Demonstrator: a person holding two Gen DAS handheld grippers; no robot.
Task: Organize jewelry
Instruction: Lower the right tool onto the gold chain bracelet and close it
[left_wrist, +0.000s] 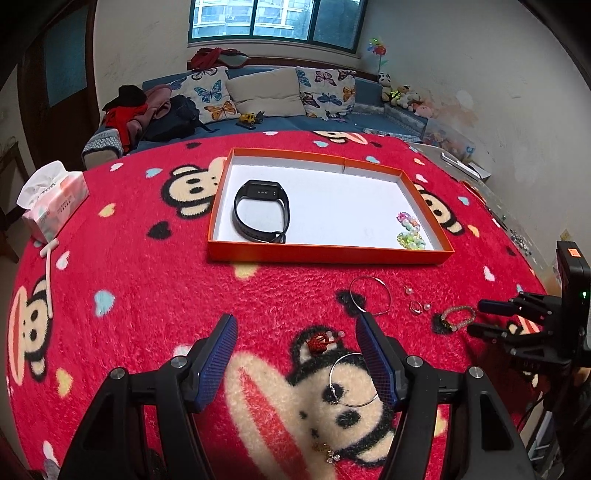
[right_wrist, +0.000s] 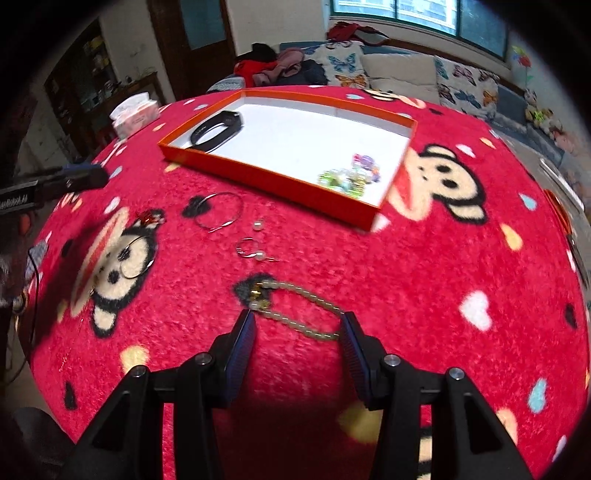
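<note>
On the red worktop (left_wrist: 147, 280) we log an orange tray (left_wrist: 325, 254) holding a black watch band (left_wrist: 261, 210) and bead rings (left_wrist: 410, 230). Our left hand-held gripper (left_wrist: 297, 356) hangs open above a thin bangle (left_wrist: 352, 380). Only the right view shows our right hand-held gripper (right_wrist: 297, 330), open, flanking a beaded bracelet (right_wrist: 299, 306).

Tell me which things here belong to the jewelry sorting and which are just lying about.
Job:
orange tray
black watch band, in tray
colourful beads, in tray
beaded bracelet
two wire bangles
ring
pearl earrings
red charm

Lying about:
tissue pack
cushions
toy truck
</note>
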